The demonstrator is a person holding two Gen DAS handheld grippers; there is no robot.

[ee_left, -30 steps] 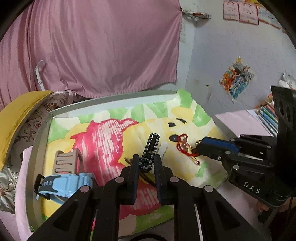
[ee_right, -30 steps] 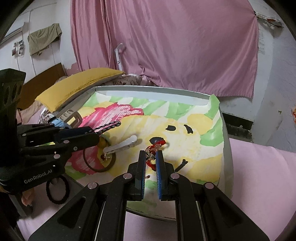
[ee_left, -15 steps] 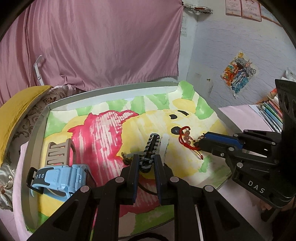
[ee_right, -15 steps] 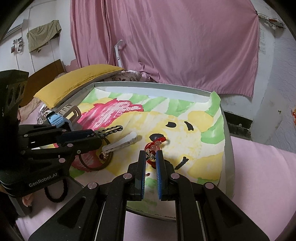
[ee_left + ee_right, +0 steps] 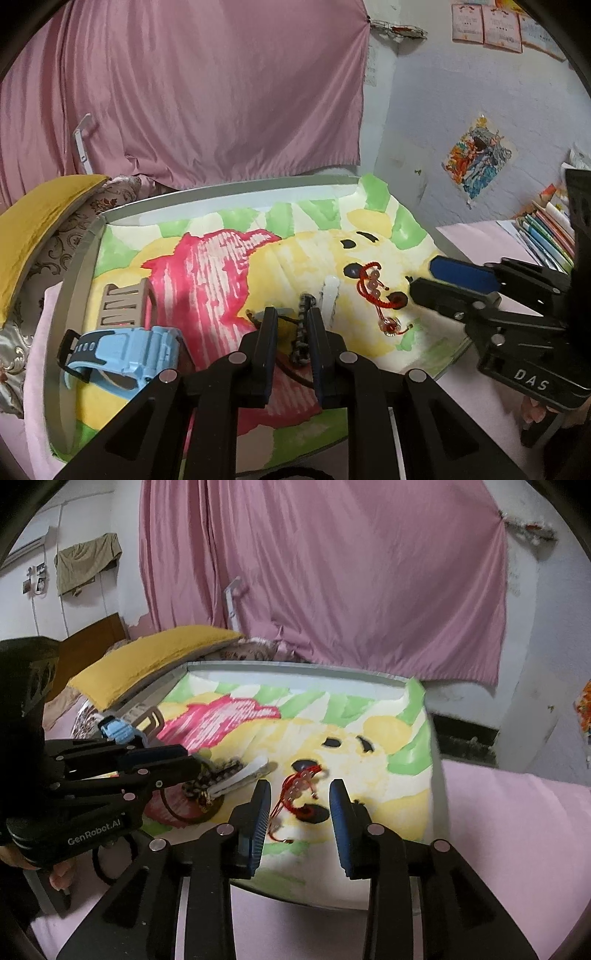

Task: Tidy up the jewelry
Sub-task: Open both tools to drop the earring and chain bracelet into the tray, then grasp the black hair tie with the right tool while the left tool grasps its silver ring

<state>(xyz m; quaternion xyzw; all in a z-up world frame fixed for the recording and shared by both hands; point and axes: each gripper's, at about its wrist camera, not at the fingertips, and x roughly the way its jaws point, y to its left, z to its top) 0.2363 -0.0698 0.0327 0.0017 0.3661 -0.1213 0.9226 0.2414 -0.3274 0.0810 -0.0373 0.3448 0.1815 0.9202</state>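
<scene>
A red cord bracelet with pale beads (image 5: 376, 291) lies on the bear-printed cloth in the round tray (image 5: 74, 258); it also shows in the right wrist view (image 5: 295, 794). My right gripper (image 5: 299, 805) is open and empty just before it, and shows in the left wrist view (image 5: 424, 275). My left gripper (image 5: 290, 325) is open, its jaws standing around a black-and-white braided band (image 5: 302, 332) that lies on the cloth. The band (image 5: 218, 775) lies beside a white hair clip (image 5: 247, 773). The left gripper (image 5: 192, 760) shows at the left of the right wrist view.
A blue watch (image 5: 122, 354) and a beige strap (image 5: 123, 304) lie at the tray's left side. A dark ring (image 5: 188, 808) lies under the band. A black hair tie (image 5: 110, 860) lies off the tray. Books (image 5: 546, 236) are stacked at the right. A yellow cushion (image 5: 33, 221) is behind left.
My right gripper has opened and let go of the red bracelet, which now lies on the cloth. My left gripper has opened and lowered the braided band onto the cloth.
</scene>
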